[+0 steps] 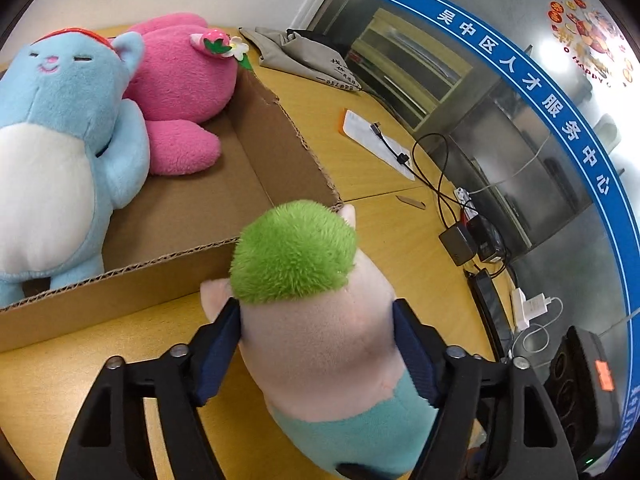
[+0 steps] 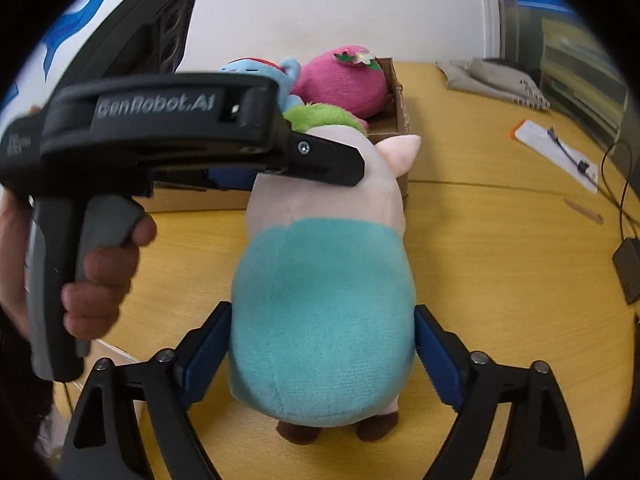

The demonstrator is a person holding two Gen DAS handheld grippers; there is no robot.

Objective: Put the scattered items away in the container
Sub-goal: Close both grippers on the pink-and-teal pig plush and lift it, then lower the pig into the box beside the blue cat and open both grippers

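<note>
Left wrist view shows both grippers, left gripper (image 1: 318,344) and right gripper (image 2: 322,354), clamped on the pig plush (image 1: 316,312) at lower centre beside the cardboard box (image 1: 280,144); lift evenly, clearing the rim.

White raised lettering "GenRobot.AI" stands on the side of the black plastic handheld left gripper (image 2: 326,162), at the upper left of the right wrist view. In the left wrist view, white Chinese characters "吴中区人才服务中心" run along the curved blue band on the glass wall (image 1: 532,88) at the right, and part of "HAPPY" shows under the red and orange round window sticker (image 1: 588,36) at the upper right.
</note>
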